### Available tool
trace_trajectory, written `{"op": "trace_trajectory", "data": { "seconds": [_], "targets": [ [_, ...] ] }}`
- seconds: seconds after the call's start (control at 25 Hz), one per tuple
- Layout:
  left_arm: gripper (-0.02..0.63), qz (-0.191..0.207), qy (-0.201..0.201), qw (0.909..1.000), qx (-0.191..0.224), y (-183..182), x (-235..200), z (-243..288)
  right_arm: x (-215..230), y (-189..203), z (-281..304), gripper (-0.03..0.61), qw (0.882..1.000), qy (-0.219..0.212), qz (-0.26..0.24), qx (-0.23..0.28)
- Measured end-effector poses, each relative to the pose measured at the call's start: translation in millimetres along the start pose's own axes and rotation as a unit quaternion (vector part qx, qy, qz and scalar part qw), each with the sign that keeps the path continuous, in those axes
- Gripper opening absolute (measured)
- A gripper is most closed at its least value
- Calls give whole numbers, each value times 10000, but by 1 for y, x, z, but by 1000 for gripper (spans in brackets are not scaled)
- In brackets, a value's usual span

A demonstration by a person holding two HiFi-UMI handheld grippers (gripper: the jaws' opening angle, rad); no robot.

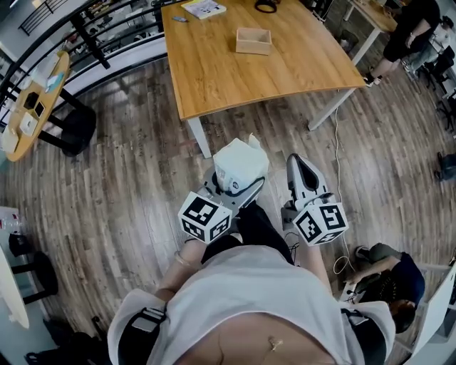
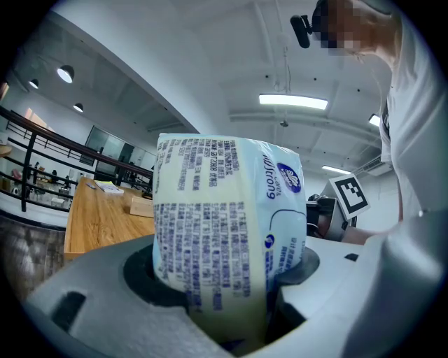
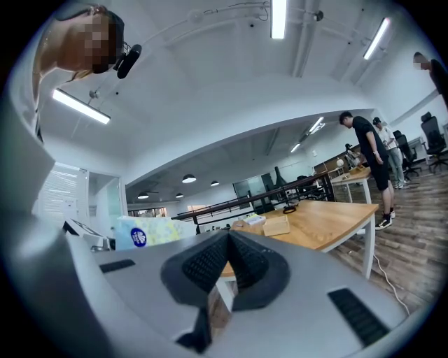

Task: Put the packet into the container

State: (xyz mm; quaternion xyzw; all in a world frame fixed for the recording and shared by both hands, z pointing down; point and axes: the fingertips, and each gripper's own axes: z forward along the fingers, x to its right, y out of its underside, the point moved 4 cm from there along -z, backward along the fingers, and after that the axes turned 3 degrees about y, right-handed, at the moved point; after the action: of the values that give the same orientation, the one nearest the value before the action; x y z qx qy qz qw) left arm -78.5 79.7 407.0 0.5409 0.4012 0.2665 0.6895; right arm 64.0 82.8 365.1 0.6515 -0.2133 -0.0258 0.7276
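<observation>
Between the fingers of the left gripper (image 1: 239, 187) sits the tissue packet (image 1: 241, 165), clamped upright, its printed wrapper filling the left gripper view. It is held above the wooden floor (image 1: 128, 178), close in front of the person's body. Just beside it, the right gripper (image 1: 299, 165) has its fingers pressed together with nothing in them. Well ahead, an open wooden container (image 1: 254, 40) rests on the tabletop (image 1: 214, 71), with a booklet (image 1: 204, 8) nearer the far edge.

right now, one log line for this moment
left gripper: shut on packet | right gripper: shut, empty | container: on table, not reached
</observation>
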Motion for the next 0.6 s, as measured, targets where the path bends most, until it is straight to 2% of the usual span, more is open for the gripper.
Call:
{"op": "trace_trajectory", "data": {
  "seconds": [0.28,0.6],
  "targets": [
    [337,-3,-115,9999,68,-15,-32,37,24,-1,43,11,9998,-103,67,-151],
    [337,-74,-306,9995,29,-28,-72,81,60,-21,99,11,9995,-264,82,-139]
  ]
}}
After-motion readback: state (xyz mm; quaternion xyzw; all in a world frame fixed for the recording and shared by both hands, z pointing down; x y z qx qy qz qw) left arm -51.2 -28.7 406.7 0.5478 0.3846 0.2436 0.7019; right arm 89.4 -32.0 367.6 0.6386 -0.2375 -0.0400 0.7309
